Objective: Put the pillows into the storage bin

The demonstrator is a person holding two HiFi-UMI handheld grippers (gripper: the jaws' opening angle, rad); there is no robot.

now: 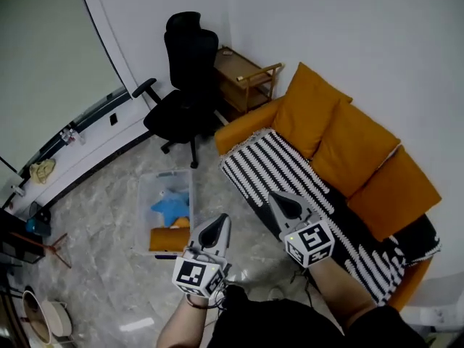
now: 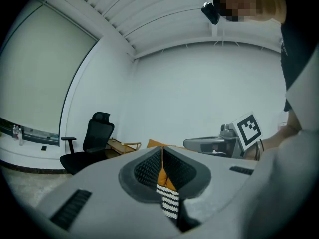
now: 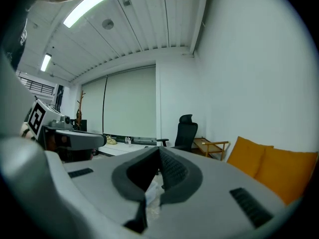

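Three orange pillows (image 1: 308, 107) (image 1: 355, 147) (image 1: 395, 191) lean against the back of the orange sofa (image 1: 243, 127). Its seat is covered by a black-and-white striped blanket (image 1: 290, 172). A clear storage bin (image 1: 145, 194) stands on the marble floor left of the sofa. It holds a blue star-shaped pillow (image 1: 170, 207) and an orange pillow (image 1: 168, 238). My left gripper (image 1: 217, 222) hovers beside the bin, shut and empty. My right gripper (image 1: 279, 198) is over the sofa's front edge, also shut with nothing in it. The right gripper view shows two of the orange pillows (image 3: 249, 156) at the right.
A black office chair (image 1: 185, 78) stands behind the bin, with a small wooden side table (image 1: 246, 78) between it and the sofa. A long low ledge (image 1: 80, 129) runs along the left wall. Small items and a round basket (image 1: 40, 314) lie at the far left.
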